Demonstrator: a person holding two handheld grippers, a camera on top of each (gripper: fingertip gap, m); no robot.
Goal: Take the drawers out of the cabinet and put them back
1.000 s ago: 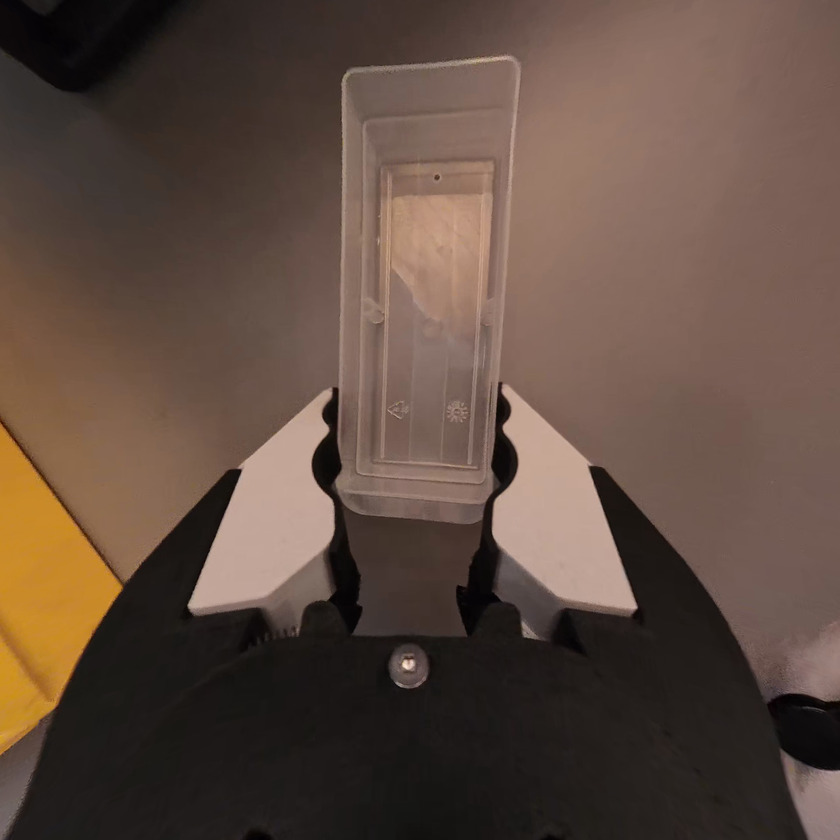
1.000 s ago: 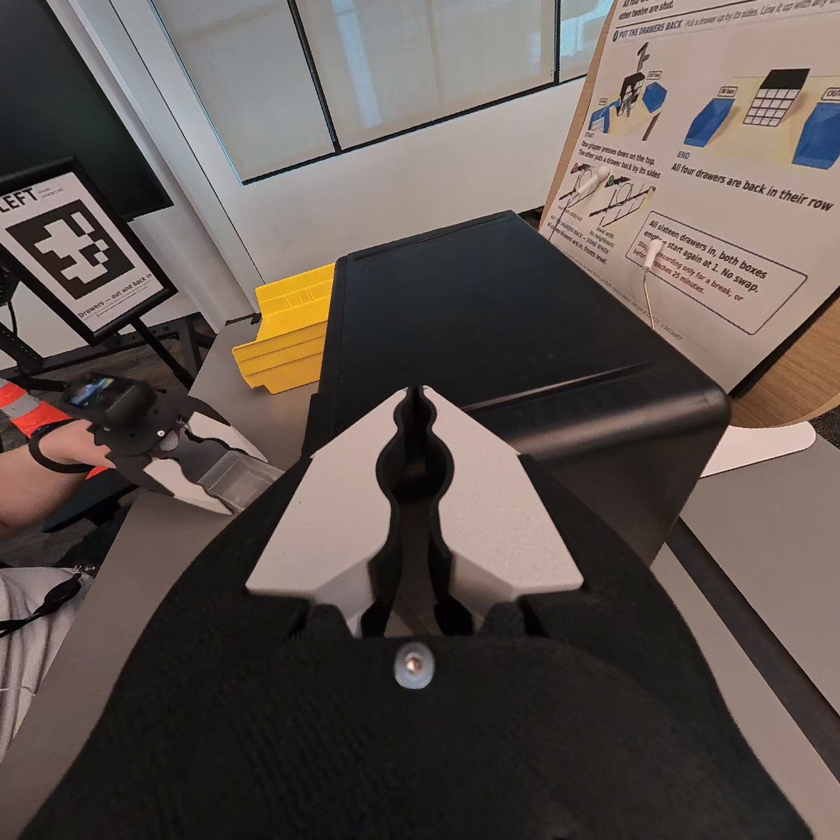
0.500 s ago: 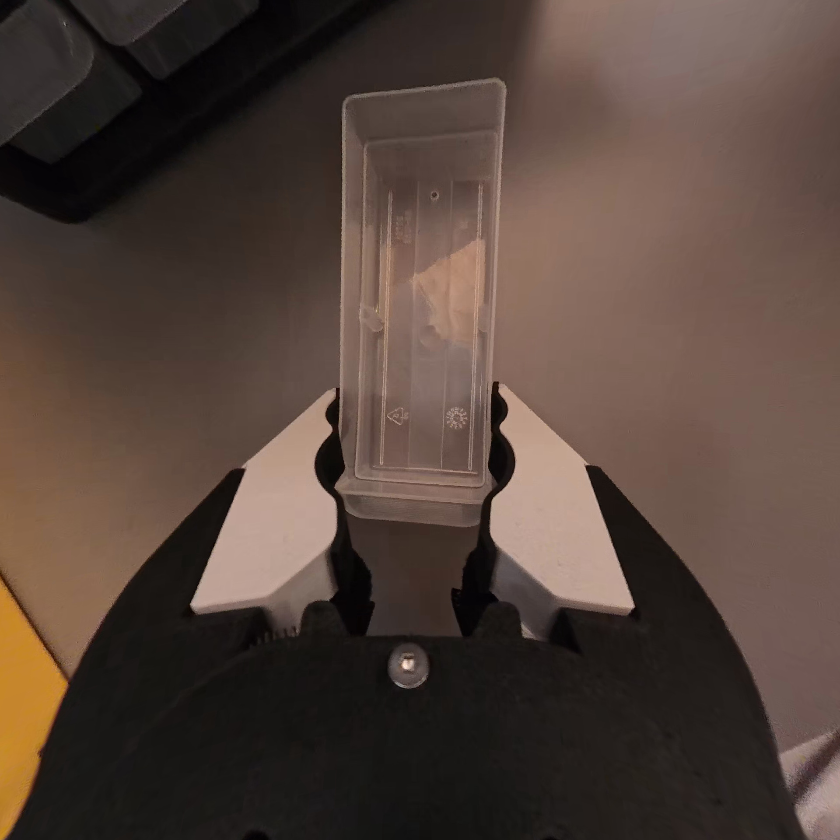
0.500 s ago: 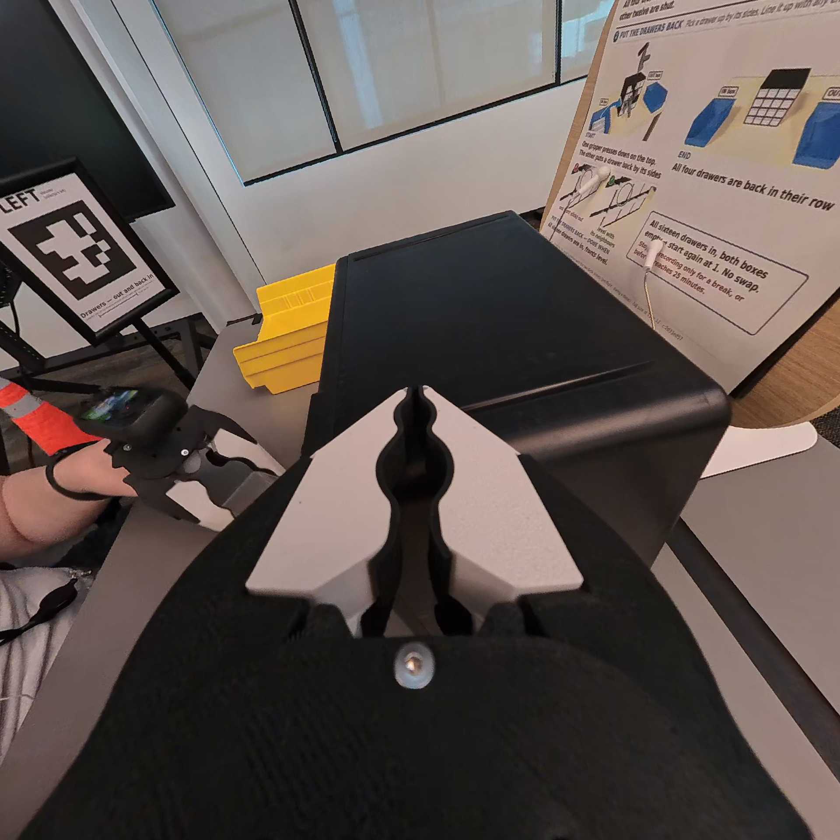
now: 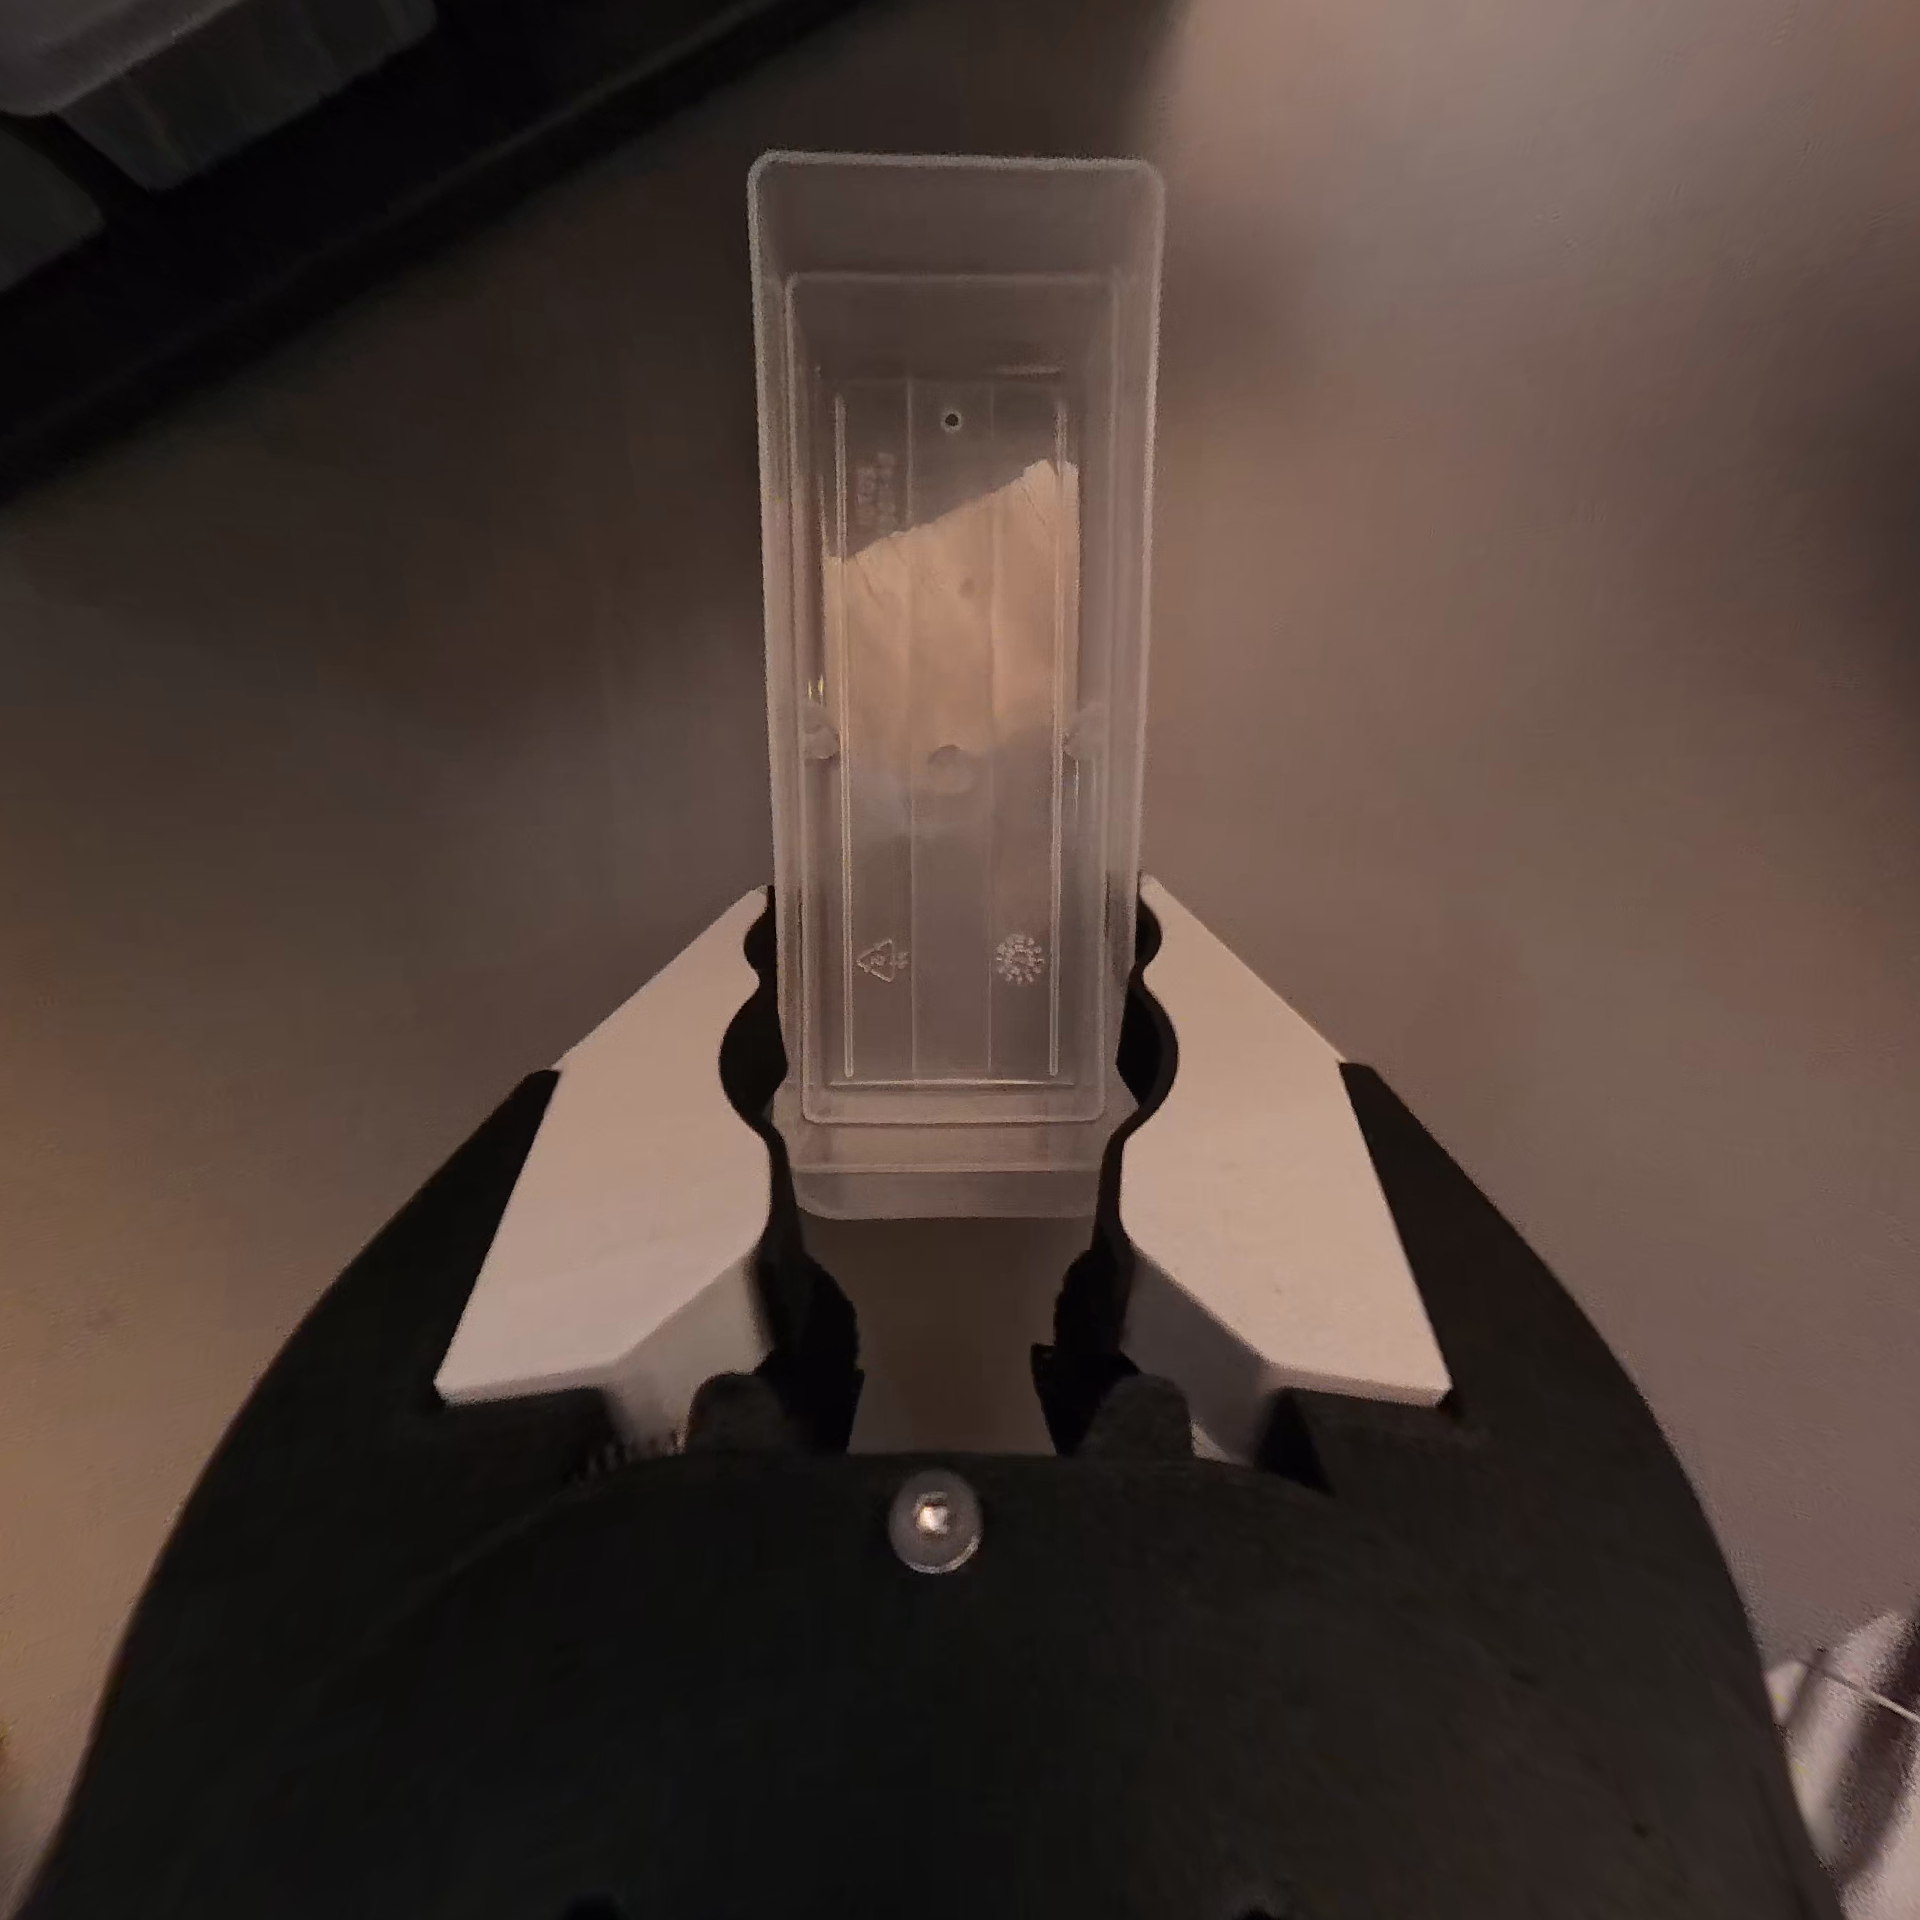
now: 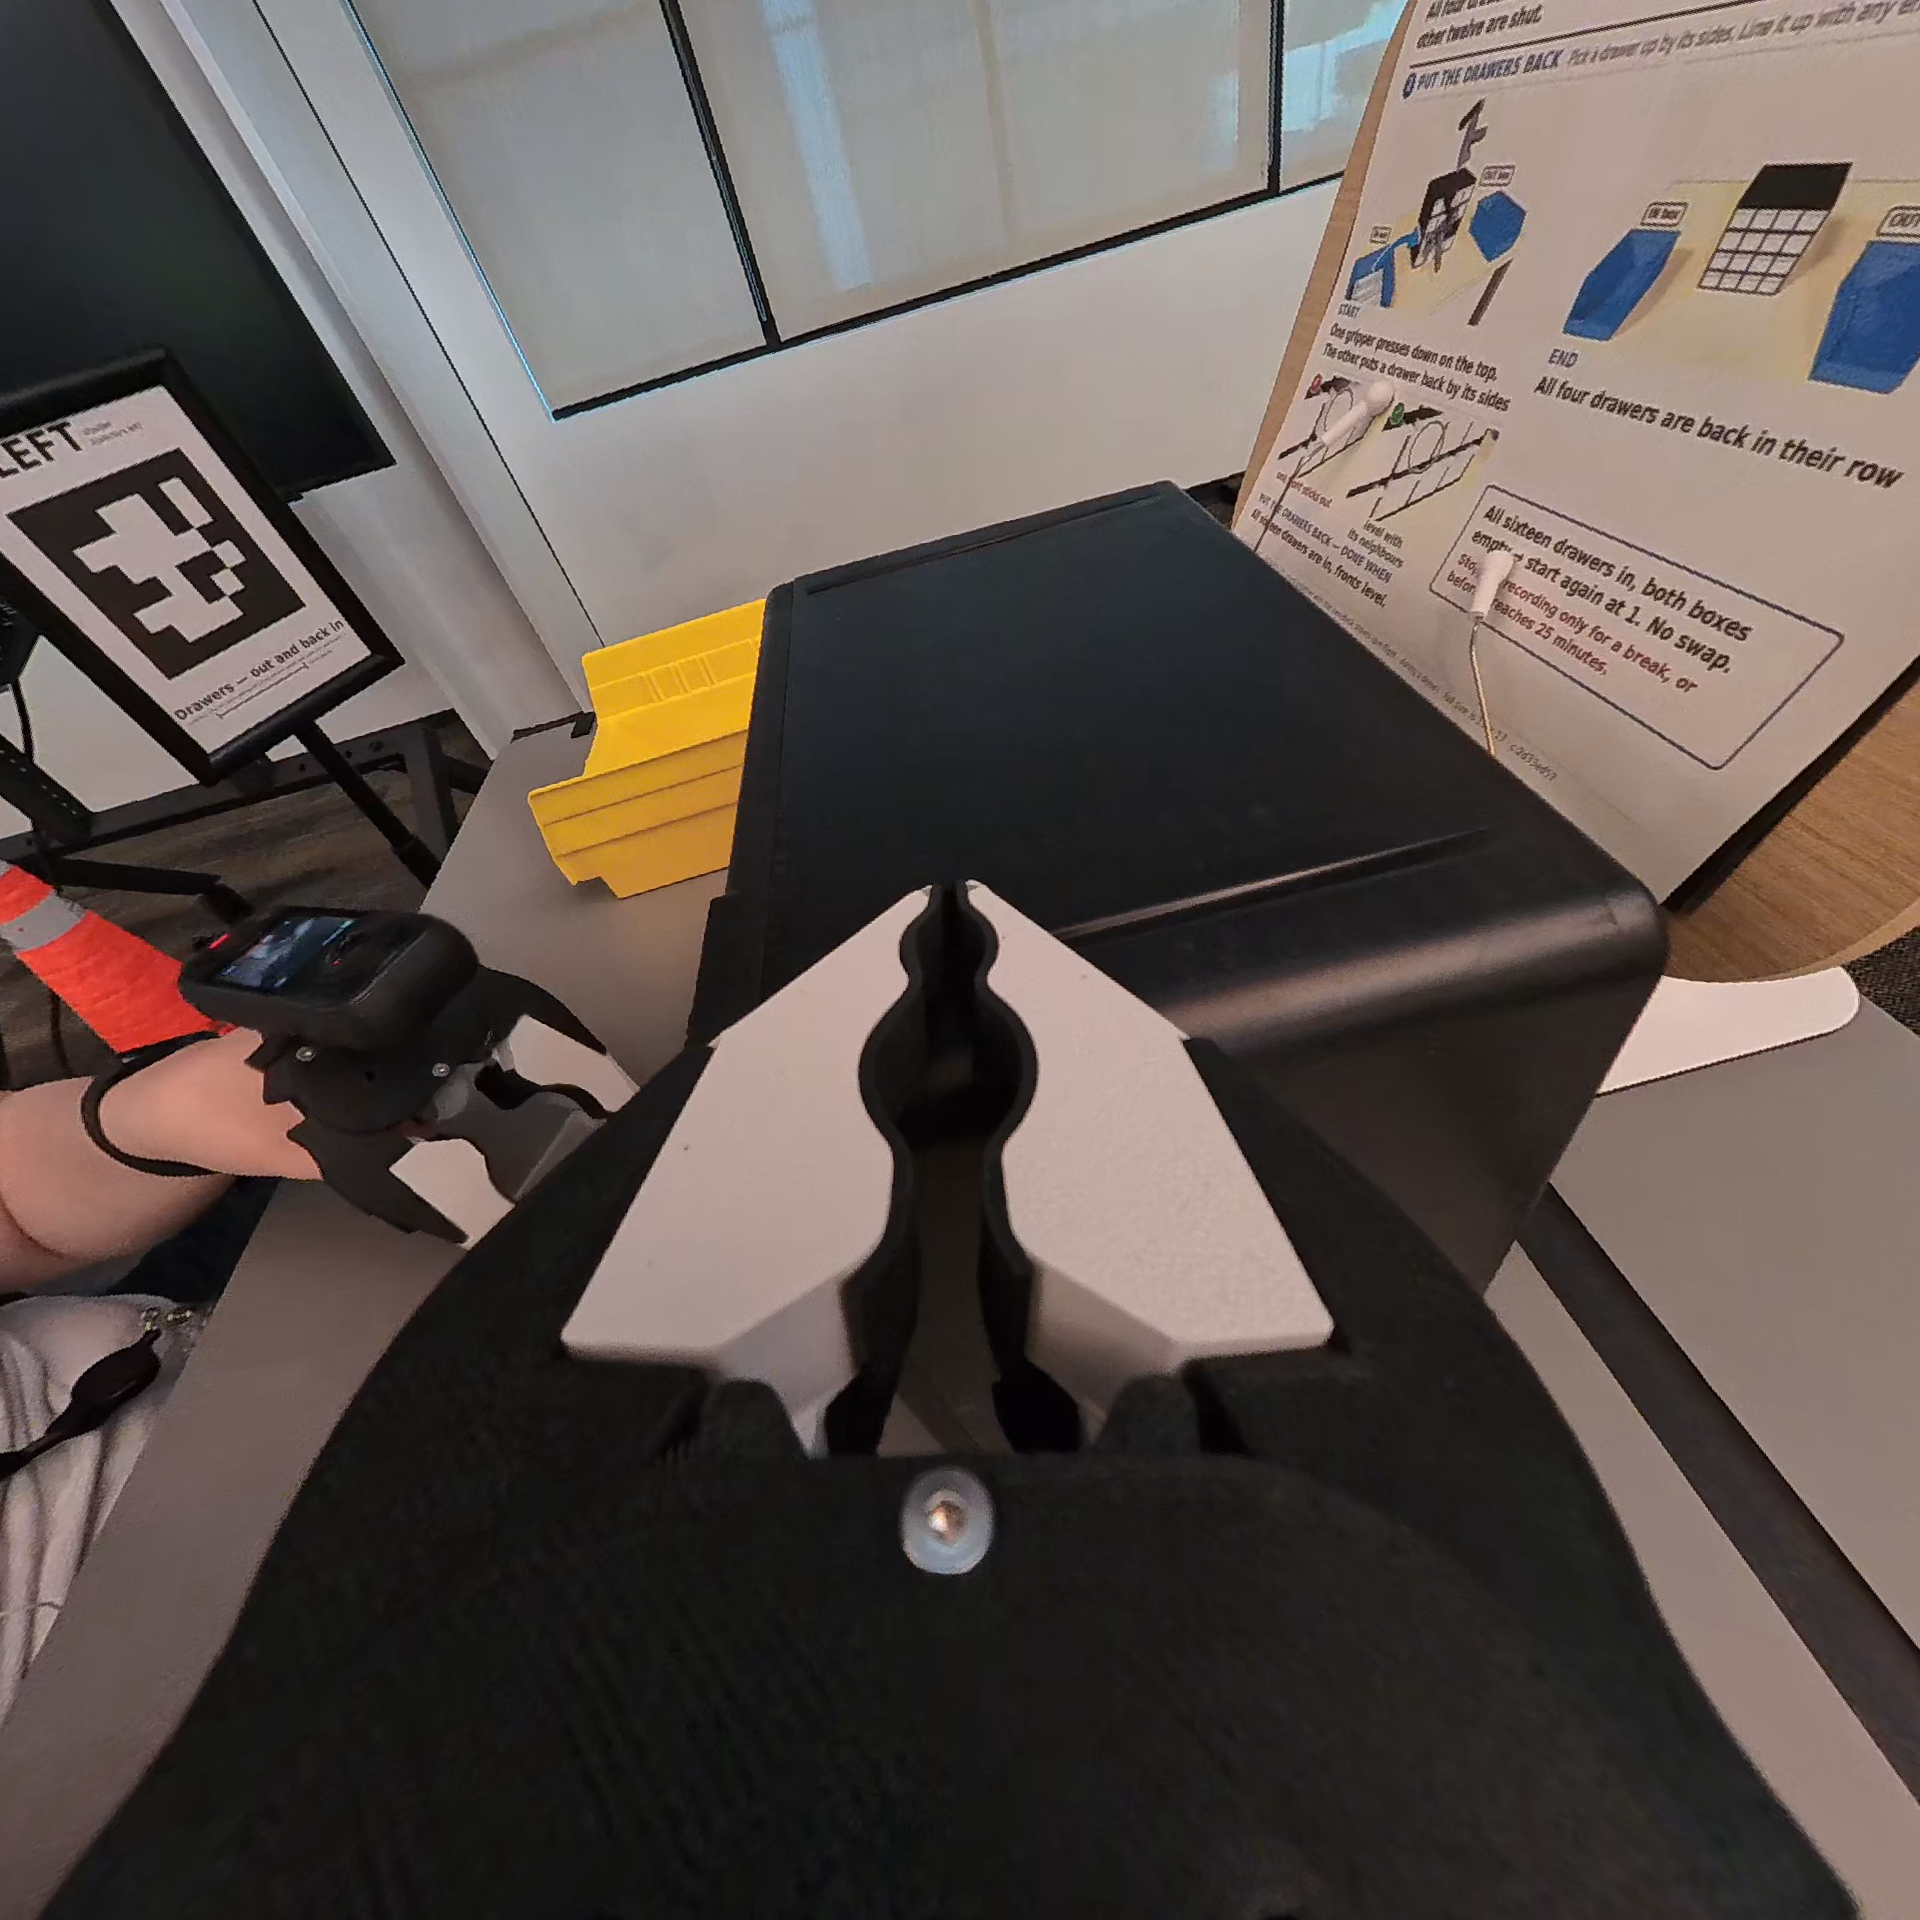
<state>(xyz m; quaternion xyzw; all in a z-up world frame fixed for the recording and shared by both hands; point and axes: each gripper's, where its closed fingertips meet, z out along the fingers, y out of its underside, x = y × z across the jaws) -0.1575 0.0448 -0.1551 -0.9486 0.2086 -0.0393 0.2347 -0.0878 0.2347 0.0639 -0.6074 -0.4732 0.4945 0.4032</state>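
Observation:
My left gripper (image 5: 951, 914) is shut on a clear plastic drawer (image 5: 951, 644) by its two long sides, holding it out over the grey table (image 5: 416, 727). The black cabinet's front (image 5: 156, 208), with translucent drawers in it, shows at the top left. In the right wrist view my right gripper (image 6: 948, 904) is shut and empty, its tips against the top of the black cabinet (image 6: 1143, 727). The left gripper (image 6: 416, 1081) also shows there at the left, in front of the cabinet, partly hidden behind my right gripper.
A yellow bin (image 6: 655, 769) stands left of the cabinet. An instruction board (image 6: 1621, 395) leans behind it at the right. A framed marker sign on a stand (image 6: 166, 571) and an orange cone (image 6: 94, 966) are at the left. A person's hand (image 6: 125, 1132) holds the left gripper. There is about 30 cm between the tips of the two grippers.
The left gripper has carried the drawer toward the cabinet front and levelled out; the yellow bin has left its view. The right gripper has stayed still on the cabinet top.

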